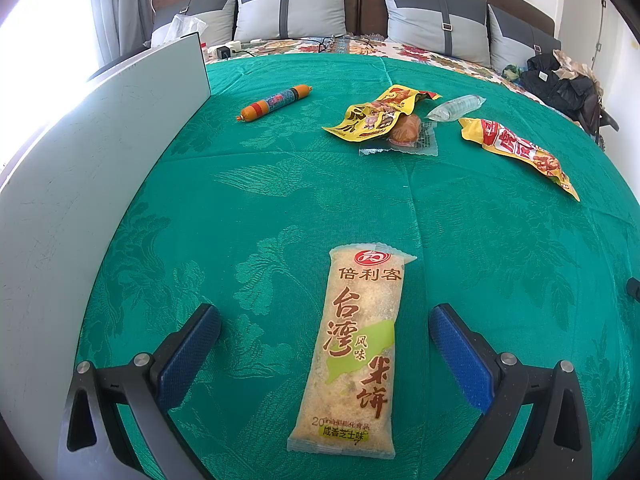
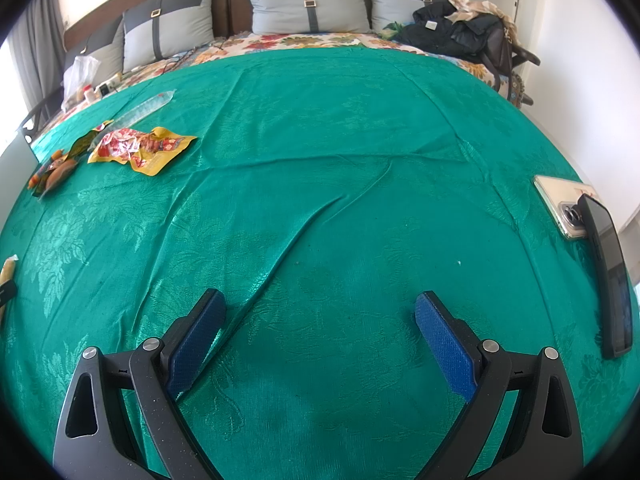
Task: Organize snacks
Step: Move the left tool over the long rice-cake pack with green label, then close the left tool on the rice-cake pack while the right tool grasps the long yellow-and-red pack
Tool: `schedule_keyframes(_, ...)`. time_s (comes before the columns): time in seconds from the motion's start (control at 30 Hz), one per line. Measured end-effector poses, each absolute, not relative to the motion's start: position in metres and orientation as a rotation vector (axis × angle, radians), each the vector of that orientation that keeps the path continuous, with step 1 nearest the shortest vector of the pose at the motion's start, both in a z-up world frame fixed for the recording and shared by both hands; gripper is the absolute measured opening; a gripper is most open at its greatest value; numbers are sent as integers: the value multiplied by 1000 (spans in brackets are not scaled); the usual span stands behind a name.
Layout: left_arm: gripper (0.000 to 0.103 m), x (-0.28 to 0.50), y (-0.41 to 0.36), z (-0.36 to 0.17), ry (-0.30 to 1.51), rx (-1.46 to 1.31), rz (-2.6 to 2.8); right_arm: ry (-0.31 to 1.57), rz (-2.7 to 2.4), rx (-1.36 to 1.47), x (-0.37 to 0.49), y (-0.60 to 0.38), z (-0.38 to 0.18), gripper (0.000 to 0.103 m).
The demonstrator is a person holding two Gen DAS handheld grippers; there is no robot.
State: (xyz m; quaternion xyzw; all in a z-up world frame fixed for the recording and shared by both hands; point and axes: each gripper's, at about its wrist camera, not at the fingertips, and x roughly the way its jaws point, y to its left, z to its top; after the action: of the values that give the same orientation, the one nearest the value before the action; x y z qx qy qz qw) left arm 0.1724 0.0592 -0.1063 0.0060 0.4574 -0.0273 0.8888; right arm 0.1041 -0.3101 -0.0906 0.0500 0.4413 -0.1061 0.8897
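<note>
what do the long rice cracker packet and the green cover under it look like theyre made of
Long tan rice cracker packet: seemingly thin glossy plastic film, with crimped, see-through sealed ends and printed lettering. Green floral-patterned cover: woven fabric, probably a satiny jacquard, since raised leaf motifs catch light and it creases softly.

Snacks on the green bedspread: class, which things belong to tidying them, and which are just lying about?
Belongs to the job:
rice cracker pack
sausage stick
yellow packets
clear packet
white board

Just lying about:
phones
pillows
dark clothes
</note>
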Motion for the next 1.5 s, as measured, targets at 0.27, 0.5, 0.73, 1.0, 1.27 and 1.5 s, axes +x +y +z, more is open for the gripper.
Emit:
schedule_keyframes(0.27, 103, 172, 59, -106, 950, 12, -57, 916, -220, 104, 104, -310, -91, 98)
schedule_keyframes(0.5, 103, 173, 59, -106, 951, 12, -57, 916, -220, 104, 104, -310, -91, 98)
schedule_keyframes(0.73, 103, 173, 59, -106, 951, 12, -57, 916, -220, 104, 104, -310, -90, 98)
schedule_keyframes(1.0, 103, 173, 59, -106, 951, 12, -57, 916, -220, 104, 104, -310, -90, 98)
schedule_keyframes(1.27, 103, 173, 59, -106, 951, 12, -57, 783, -181, 174, 98, -315, -65, 96)
schedule_keyframes(1.5, 103, 173, 59, -106, 951, 12, -57, 823, 192, 28, 185, -252, -37, 96)
